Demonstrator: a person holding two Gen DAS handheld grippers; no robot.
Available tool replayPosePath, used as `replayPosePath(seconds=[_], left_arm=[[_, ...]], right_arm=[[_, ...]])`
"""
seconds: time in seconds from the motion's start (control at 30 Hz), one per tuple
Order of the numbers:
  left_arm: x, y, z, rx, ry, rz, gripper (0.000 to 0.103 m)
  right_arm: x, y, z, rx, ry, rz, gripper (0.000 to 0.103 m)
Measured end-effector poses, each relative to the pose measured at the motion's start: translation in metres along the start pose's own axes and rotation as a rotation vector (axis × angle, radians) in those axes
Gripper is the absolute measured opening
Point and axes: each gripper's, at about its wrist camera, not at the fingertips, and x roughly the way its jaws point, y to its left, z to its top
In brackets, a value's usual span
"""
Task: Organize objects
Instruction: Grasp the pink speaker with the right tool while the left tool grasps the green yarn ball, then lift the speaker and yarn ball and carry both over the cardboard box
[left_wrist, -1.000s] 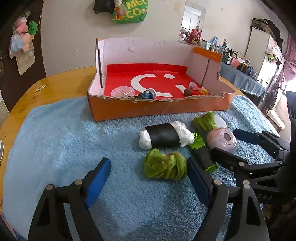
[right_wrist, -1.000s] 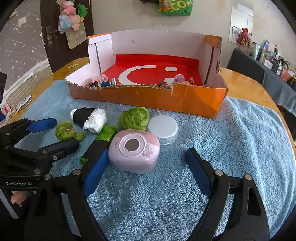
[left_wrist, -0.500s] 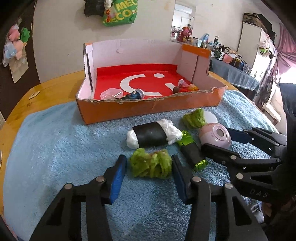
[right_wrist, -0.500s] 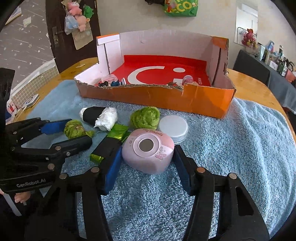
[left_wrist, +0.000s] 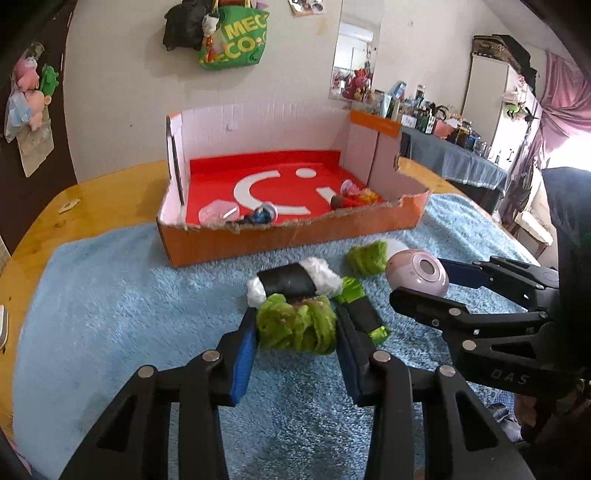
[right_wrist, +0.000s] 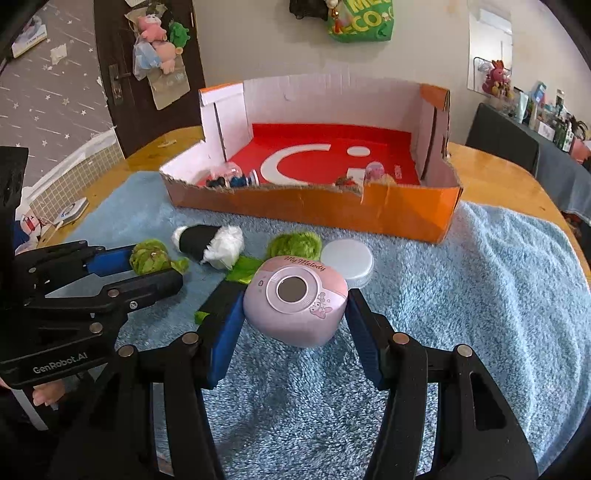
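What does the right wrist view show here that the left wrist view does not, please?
Only the right wrist view shows the "My Melody" lettering on the pink toy camera, the full round white lid and the dark door hung with plush toys. Only the left wrist view shows the mirror and the purple curtain. Both show the orange box, the blue towel, the black-wrapped white roll, and each gripper closed on its item: the left gripper on a green fuzzy ball, the right gripper on the camera.
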Motion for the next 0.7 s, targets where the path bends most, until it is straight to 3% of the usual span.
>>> replayPosePath(seconds=[0.47,0.7], left_arm=[[-0.006,-0.001,0.001,-0.002,-0.008,-0.012,0.042],[-0.018,0.001,0.026,-0.003,-0.038,-0.039,0.042]], right_arm=[[-0.006,0.005,0.005,-0.008,-0.015,0.008,0.054],[-0.019,0.009,0.028,-0.038,-0.039,0.011,0.054]])
